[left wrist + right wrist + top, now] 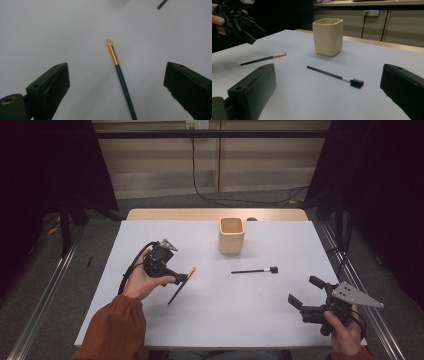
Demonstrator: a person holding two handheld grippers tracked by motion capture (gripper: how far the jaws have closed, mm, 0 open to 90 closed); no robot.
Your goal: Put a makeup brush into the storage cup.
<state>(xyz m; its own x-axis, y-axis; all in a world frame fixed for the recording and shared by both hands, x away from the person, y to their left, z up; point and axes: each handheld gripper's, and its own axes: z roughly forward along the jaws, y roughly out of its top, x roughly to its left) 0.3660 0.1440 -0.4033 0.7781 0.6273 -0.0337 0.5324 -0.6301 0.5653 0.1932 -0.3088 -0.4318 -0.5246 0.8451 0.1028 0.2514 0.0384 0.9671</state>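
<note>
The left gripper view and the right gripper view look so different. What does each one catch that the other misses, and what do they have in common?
The left gripper view alone looks straight down its own open left gripper, with the brush between the spread jaws.

The right gripper view alone takes in the cream cup, the whole black spoolie wand, the wall with its socket, and its own open right gripper. It also sees the left gripper from outside, held in a hand above the table.

Both share the white table and the gold-banded brush lying on it.
</note>
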